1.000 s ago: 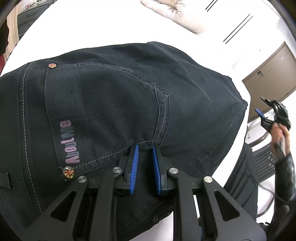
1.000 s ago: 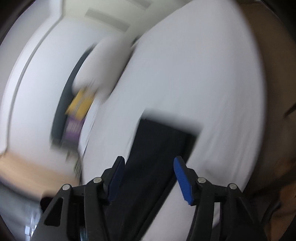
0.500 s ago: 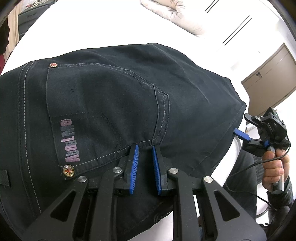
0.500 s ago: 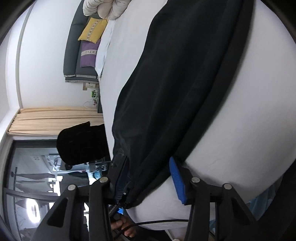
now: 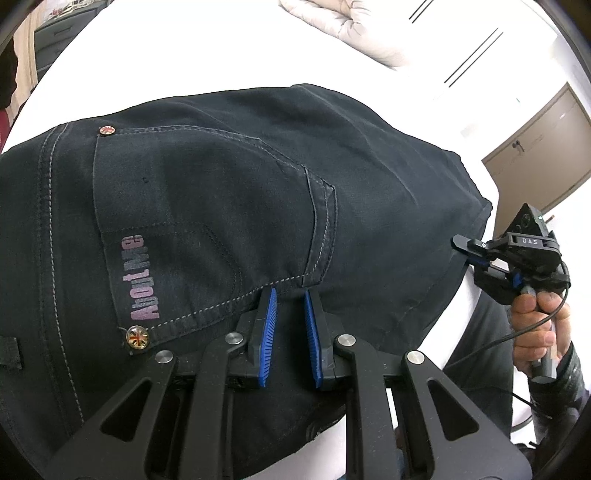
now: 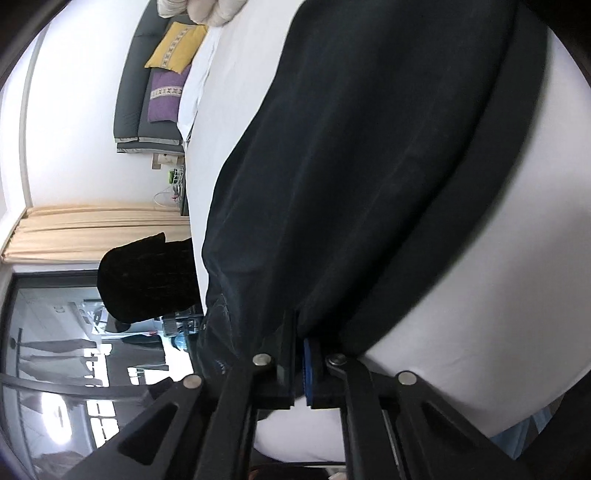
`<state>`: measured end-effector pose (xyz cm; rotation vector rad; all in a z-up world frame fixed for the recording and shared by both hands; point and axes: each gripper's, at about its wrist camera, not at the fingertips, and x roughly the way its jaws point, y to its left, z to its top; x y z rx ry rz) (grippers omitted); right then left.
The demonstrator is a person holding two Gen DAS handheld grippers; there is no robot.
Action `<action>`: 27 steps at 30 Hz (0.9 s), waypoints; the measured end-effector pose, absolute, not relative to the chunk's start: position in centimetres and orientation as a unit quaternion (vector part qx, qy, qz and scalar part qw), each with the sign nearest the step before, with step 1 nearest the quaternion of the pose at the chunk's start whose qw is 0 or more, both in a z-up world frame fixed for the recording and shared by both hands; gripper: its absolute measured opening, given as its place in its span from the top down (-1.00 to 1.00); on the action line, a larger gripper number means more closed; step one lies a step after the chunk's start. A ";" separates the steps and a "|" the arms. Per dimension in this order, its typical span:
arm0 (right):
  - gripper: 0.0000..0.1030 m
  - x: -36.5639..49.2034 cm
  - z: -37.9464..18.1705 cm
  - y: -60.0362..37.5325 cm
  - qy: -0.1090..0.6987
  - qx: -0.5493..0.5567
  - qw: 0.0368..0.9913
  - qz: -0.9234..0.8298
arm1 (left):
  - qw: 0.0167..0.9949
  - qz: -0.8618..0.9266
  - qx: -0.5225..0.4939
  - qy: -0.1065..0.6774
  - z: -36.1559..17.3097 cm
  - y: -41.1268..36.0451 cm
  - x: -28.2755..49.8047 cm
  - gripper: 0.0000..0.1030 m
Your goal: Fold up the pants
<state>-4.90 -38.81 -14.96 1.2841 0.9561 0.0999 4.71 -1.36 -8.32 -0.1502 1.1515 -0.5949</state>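
Dark navy pants lie folded on a white bed, back pocket with pink lettering facing up. My left gripper hovers over the pocket's lower edge, its blue pads a small gap apart with nothing between them. My right gripper is shut on the pants' edge at the bed's side. It also shows in the left wrist view, hand-held at the right edge of the pants.
A crumpled beige duvet lies at the bed's far end. A wooden cabinet stands to the right. In the right wrist view a grey sofa with yellow and purple cushions lines the wall, beside curtains and a dark chair.
My right gripper swung in to the pants' edge and closed its jaws on the fabric. My left gripper has stayed in place.
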 end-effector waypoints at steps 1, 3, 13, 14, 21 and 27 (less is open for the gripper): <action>0.93 -5.2 -14.8 -38.7 0.428 0.571 0.699 0.043 | 0.794 -0.278 -0.066 0.537 -8.2 -1.4 4.7 0.69; 0.94 -5.8 -14.3 -38.6 0.427 0.561 0.708 0.040 | 0.792 -0.279 -0.056 0.540 -8.0 -1.5 4.6 0.69; 0.67 -6.3 -15.3 -40.6 0.391 0.609 0.689 0.050 | 0.796 -0.272 -0.058 0.538 -6.9 -1.7 3.9 0.69; 0.59 -6.5 -15.3 -40.8 0.386 0.612 0.689 0.049 | 0.796 -0.272 -0.050 0.538 -6.8 -1.7 3.7 0.69; 0.43 -4.6 -15.3 -36.4 0.405 0.617 0.667 0.103 | 0.791 -0.281 -0.052 0.542 -6.7 -1.6 3.2 0.69; 0.93 -2.5 -15.3 -32.3 0.464 0.550 0.682 0.132 | 0.789 -0.282 -0.027 0.544 -6.7 -2.6 3.1 0.69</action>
